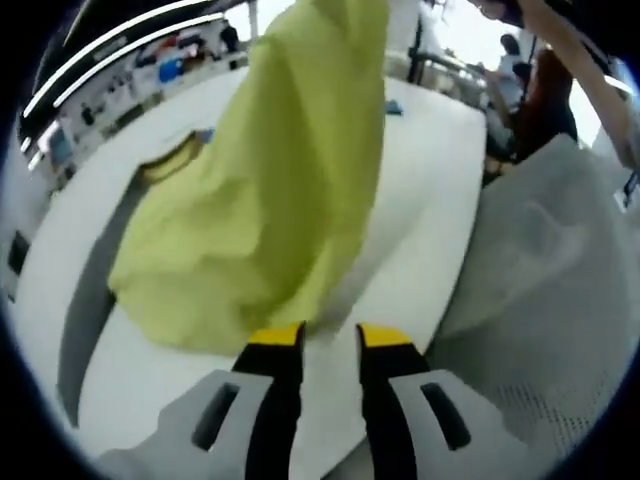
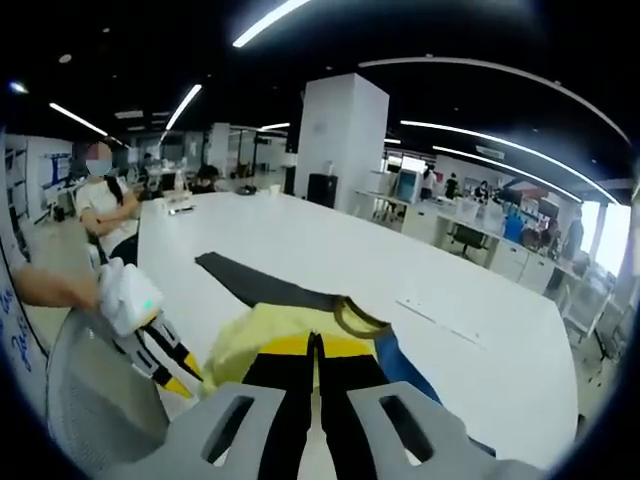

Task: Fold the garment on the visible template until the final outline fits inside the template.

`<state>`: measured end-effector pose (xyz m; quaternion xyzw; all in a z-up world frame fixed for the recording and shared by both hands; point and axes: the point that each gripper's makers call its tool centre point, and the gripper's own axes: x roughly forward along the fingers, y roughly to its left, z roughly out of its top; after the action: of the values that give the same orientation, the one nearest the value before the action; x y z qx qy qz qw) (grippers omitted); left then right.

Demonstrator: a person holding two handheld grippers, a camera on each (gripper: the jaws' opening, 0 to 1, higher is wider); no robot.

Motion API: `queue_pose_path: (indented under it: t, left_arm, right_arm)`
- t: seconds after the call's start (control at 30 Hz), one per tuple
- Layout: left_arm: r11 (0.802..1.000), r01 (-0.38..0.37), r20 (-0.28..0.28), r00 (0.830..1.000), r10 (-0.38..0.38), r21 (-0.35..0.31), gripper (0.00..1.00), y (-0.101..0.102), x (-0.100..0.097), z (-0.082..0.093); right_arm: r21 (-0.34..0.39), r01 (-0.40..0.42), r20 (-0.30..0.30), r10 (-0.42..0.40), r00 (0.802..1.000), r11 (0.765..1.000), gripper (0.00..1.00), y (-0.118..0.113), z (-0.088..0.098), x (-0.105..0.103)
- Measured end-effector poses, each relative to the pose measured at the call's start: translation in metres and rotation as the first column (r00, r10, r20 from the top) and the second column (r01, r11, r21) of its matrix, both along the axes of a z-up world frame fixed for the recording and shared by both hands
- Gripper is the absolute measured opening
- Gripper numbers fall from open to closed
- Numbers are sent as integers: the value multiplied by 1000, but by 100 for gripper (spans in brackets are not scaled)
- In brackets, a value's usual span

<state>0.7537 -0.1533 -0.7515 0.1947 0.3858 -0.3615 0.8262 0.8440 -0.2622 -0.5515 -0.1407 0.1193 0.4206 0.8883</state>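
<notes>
Handling: garment (image 1: pixel 290 170) looks light, limp; better gripped at hems
Right hand-held gripper (image 2: pixel 316 345): clenched on garment
Left hand-held gripper (image 1: pixel 330 335): released over white desk (image 1: pixel 430 180)

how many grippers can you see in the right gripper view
2. The right gripper rises from the bottom centre, jaws shut on the yellow garment. The left gripper comes in at lower left, beside the garment.

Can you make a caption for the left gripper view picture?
Open left claw under a hanging yellow-green garment above the white table.
</notes>
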Motion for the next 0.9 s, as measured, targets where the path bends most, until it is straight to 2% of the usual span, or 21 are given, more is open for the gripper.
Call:
queue_pose_path:
  t: [0.07, 0.17, 0.33, 0.4, 0.47, 0.63, 0.67, 0.83, 0.9]
  left_arm:
    - [1000, 4, 2, 1000, -4, 0, 21, -1, 1, 0]
    - [999, 2, 20, 1000, -3, 33, 21, 5, 6, 0]
    - [997, 36, -5, 999, -36, 65, 16, 9, 9, -10]
    - [996, 32, 6, 999, -33, 84, 18, 13, 13, -14]
    - [996, 32, -13, 999, -32, 85, 15, 14, 13, -17]
    - [995, 30, 18, 999, -31, 95, 0, 17, 19, -16]
    - [994, 37, 33, 999, -40, 105, 0, 18, 21, -15]
    - [995, 19, 28, 999, -22, 102, 0, 22, 22, -14]
    - [997, -5, 36, 999, 2, 82, 0, 25, 22, -5]
  right_arm:
    - [0, 1, -3, -1, 1000, 1000, 1, 0, 0, 1]
    - [0, -1, -5, 1, 1000, 1000, 1, 0, 0, 1]
    - [-1, -7, -6, 7, 1000, 1000, 1, 3, -1, 0]
    - [1, -8, -8, 8, 1000, 1000, 1, 4, -2, 0]
    - [2, -9, -11, 9, 1000, 1000, 1, 4, -2, -1]
    - [-1, -7, -14, 7, 1000, 1000, 1, 2, -3, 0]
    - [0, -7, -15, 7, 1000, 1000, 1, 2, -4, 0]
    - [-4, -4, -21, 4, 1000, 1000, 1, -3, -6, 2]
    - [-7, 1, -28, -1, 1000, 1000, 1, -8, -9, 4]
